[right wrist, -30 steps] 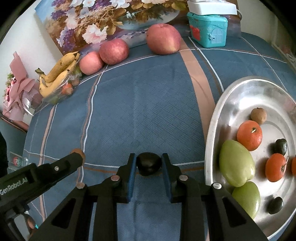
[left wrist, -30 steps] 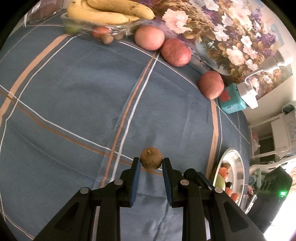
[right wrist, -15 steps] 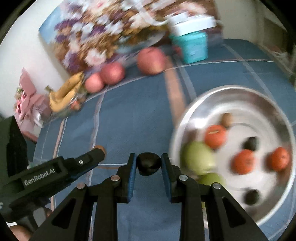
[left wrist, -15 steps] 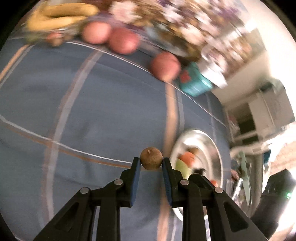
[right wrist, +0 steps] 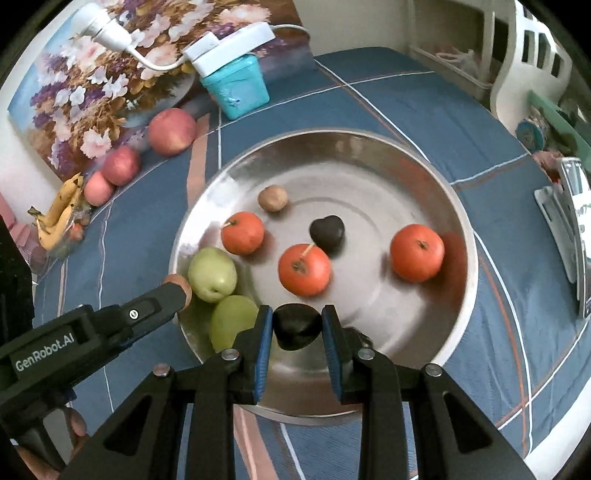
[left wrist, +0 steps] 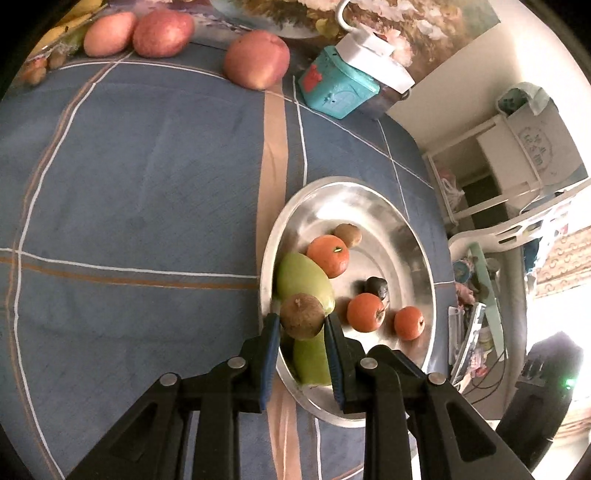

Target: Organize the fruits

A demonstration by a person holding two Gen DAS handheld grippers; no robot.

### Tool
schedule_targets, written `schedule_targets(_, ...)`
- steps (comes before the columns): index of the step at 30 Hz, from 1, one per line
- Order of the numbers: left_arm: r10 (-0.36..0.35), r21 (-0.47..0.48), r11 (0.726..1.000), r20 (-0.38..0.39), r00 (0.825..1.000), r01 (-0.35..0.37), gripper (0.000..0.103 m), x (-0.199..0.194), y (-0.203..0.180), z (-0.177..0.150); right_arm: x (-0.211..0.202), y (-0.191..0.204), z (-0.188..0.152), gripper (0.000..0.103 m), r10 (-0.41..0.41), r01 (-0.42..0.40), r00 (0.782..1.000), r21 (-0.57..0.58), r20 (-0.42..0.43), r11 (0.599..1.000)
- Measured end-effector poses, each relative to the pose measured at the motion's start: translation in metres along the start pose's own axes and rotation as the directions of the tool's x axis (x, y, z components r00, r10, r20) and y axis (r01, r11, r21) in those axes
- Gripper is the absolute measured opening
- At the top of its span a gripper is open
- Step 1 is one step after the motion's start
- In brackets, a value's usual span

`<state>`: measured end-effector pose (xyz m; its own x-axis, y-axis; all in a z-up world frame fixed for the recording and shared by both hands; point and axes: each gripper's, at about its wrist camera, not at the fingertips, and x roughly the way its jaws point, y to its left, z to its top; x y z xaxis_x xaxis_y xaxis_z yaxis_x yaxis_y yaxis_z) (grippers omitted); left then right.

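- Left gripper (left wrist: 302, 321): jaws clamped on a brown fruit (left wrist: 302, 316), which sits between the blue pads at the fingertips.
- Directly behind and below the brown fruit: two green fruits, one (left wrist: 303, 277) just beyond the jaws, the other (left wrist: 312, 360) showing between the fingers; both lie at the near rim of the bowl (left wrist: 402, 221).
- Beyond the left jaws, inside the bowl: an orange (left wrist: 328, 255) touching the farther green fruit, a second brown fruit (left wrist: 348, 235) behind it, a dark fruit (left wrist: 376, 288), and two more oranges (left wrist: 365, 312) (left wrist: 408, 322) to the right of the jaws.
- Far ahead of the left jaws, on the blue cloth (left wrist: 147, 177): three apples (left wrist: 256, 59) (left wrist: 163, 32) (left wrist: 109, 34) and a teal box (left wrist: 337, 88).
- Right gripper (right wrist: 297, 326): jaws clamped on a dark piece (right wrist: 296, 326), held over the near part of the bowl (right wrist: 369, 155).
- Just left of the right jaws: the green fruits (right wrist: 233, 322) (right wrist: 212, 274), with the left gripper's finger (right wrist: 162, 301) reaching to the bowl's rim beside them.
- Ahead of the right jaws: three oranges (right wrist: 304, 270) (right wrist: 243, 232) (right wrist: 417, 252), the dark fruit (right wrist: 327, 232) touching the nearest orange, and the brown fruit (right wrist: 272, 198) farthest in.
- Far left of the right jaws: bananas (right wrist: 59, 214) beside the apples (right wrist: 172, 131).
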<state>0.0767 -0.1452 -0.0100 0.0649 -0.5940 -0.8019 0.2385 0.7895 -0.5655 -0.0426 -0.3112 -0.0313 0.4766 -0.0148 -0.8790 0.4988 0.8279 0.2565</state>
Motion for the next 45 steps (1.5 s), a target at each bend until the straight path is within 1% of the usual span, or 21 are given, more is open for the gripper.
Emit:
schedule_targets(5,-0.022,-0.01,1.0,-0.025,0.999,0.022,0.03,0.002,0.0,-0.003,0.001,0.003,0.0,0.029,0.009,-0.009,1.0,0.009,0.011,1.0)
schedule_targets(6,-0.021,-0.008,1.0,-0.024,0.999,0.021,0.036,0.001,0.0,-0.003,0.001,0.002,-0.001,0.029,0.013,-0.013,1.0,0.011,0.007,1.0)
schedule_targets(7,-0.023,-0.008,1.0,-0.022,0.999,0.023,0.045,-0.001,0.0,-0.003,0.001,0.002,-0.001,0.029,0.018,-0.018,1.0,0.011,0.002,1.0)
schedule_targets(9,-0.021,-0.011,1.0,-0.012,1.0,0.021,0.056,-0.008,0.001,-0.004,0.001,0.002,-0.002,0.03,0.012,-0.012,1.0,0.008,0.002,1.0)
schedule_targets(12,-0.005,-0.015,1.0,0.005,1.0,0.005,0.058,-0.018,0.007,-0.006,-0.001,0.004,-0.003,0.038,0.006,-0.006,1.0,0.008,0.006,1.0)
schedule_targets(14,0.046,-0.025,0.999,0.029,0.999,-0.045,0.068,-0.028,0.015,-0.007,-0.003,0.005,-0.005,0.038,0.01,-0.01,1.0,0.007,0.013,1.0)
schedule_targets(15,0.101,-0.033,0.994,0.051,0.994,-0.099,0.078,-0.034,0.021,-0.008,-0.005,0.007,-0.007,0.038,0.009,-0.009,1.0,0.003,0.017,1.0)
schedule_targets(16,0.147,-0.039,0.989,0.071,0.987,-0.145,0.086,-0.039,0.026,-0.008,-0.007,0.008,-0.009,0.038,0.009,-0.009,1.0,-0.001,0.024,1.0)
schedule_targets(17,0.197,-0.042,0.98,0.097,0.976,-0.194,0.09,-0.043,0.03,-0.009,-0.009,0.009,-0.011,0.039,0.008,-0.008,0.999,-0.007,0.033,1.0)
schedule_targets(18,0.236,-0.044,0.972,0.12,0.964,-0.232,0.097,-0.047,0.034,-0.01,-0.011,0.012,-0.014,0.046,0.004,-0.003,0.999,-0.02,0.042,1.0)
schedule_targets(19,0.289,-0.046,0.957,0.149,0.946,-0.285,0.103,-0.051,0.039,-0.012,-0.012,0.014,-0.016,0.063,-0.001,0.002,0.999,-0.032,0.049,0.999)
schedule_targets(20,0.325,-0.046,0.946,0.167,0.931,-0.322,0.103,-0.053,0.044,-0.013,-0.013,0.017,-0.017,0.071,-0.007,0.01,0.998,-0.045,0.058,0.999)
schedule_targets(21,0.375,-0.045,0.927,0.184,0.909,-0.373,0.103,-0.055,0.049,-0.015,-0.014,0.021,-0.019,0.079,-0.014,0.018,0.997,-0.064,0.07,0.998)
schedule_targets(23,0.421,-0.04,0.906,0.196,0.885,-0.422,0.103,-0.055,0.058,-0.019,-0.015,0.025,-0.021,0.08,-0.025,0.034,0.996,-0.09,0.09,0.995)
schedule_targets(29,0.497,0.016,0.859,0.218,0.84,-0.512,0.103,-0.05,0.068,-0.031,-0.012,0.038,-0.024,0.083,-0.064,0.09,0.986,-0.166,0.155,0.982)
schedule_targets(31,0.527,0.047,0.835,0.219,0.821,-0.548,0.103,-0.051,0.069,-0.035,-0.013,0.043,-0.026,0.099,-0.066,0.099,0.983,-0.189,0.172,0.977)
schedule_targets(34,0.55,0.064,0.814,0.236,0.801,-0.578,0.103,-0.057,0.061,-0.041,-0.014,0.048,-0.031,0.1,-0.059,0.098,0.982,-0.213,0.18,0.972)
schedule_targets(38,0.569,0.078,0.794,0.255,0.782,-0.603,0.103,-0.069,0.051,-0.051,-0.014,0.05,-0.038,0.1,-0.075,0.113,0.982,-0.223,0.175,0.968)
schedule_targets(40,0.599,0.072,0.771,0.254,0.759,-0.632,0.103,-0.074,0.047,-0.057,-0.016,0.051,-0.043,0.1,-0.086,0.123,0.982,-0.223,0.17,0.967)
schedule_targets(43,0.635,0.054,0.747,0.234,0.736,-0.662,0.103,-0.081,0.046,-0.065,-0.019,0.05,-0.05,0.1,-0.087,0.121,0.983,-0.222,0.161,0.967)
schedule_targets(45,0.633,0.045,0.751,0.231,0.739,-0.658,0.103,-0.089,0.046,-0.071,-0.023,0.05,-0.056,0.1,-0.092,0.125,0.984,-0.216,0.155,0.968)
